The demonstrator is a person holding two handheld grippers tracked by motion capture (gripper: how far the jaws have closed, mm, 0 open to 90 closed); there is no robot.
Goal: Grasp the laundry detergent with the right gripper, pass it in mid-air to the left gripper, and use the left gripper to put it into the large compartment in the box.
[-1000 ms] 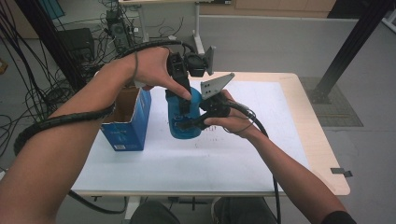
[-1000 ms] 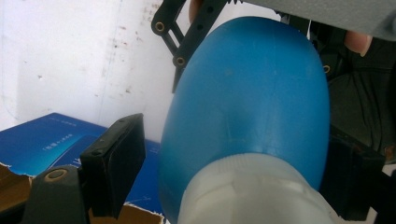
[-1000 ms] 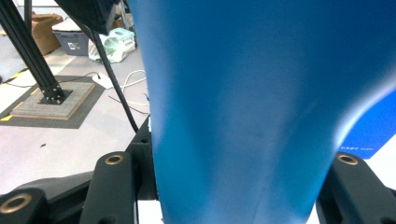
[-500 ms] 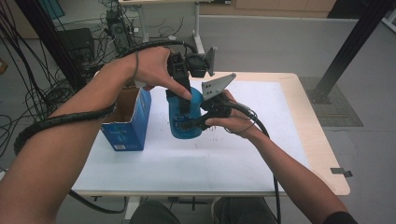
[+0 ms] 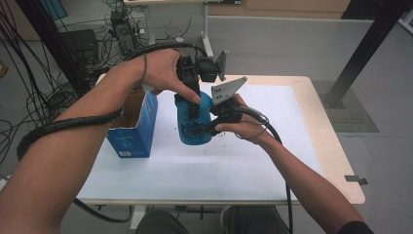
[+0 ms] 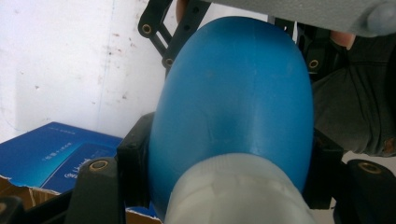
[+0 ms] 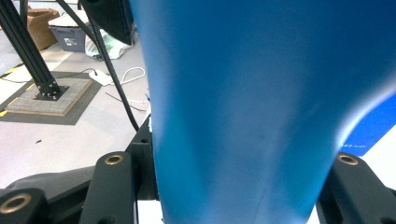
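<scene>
A blue bottle stands upright on the white table, held between both grippers. My left gripper comes down from above and is shut on the bottle's upper part. In the left gripper view, the black jaws of the left gripper press both sides of the blue body, just past a whitish cap. My right gripper reaches in from the right and is shut on the bottle's lower body. In the right gripper view, the right gripper has the blue wall between its jaws.
An open-topped blue cardboard box stands just left of the bottle, and its blue side appears beside the left jaw. A black frame post rises past the table's far right corner. Cables lie on the floor at far left.
</scene>
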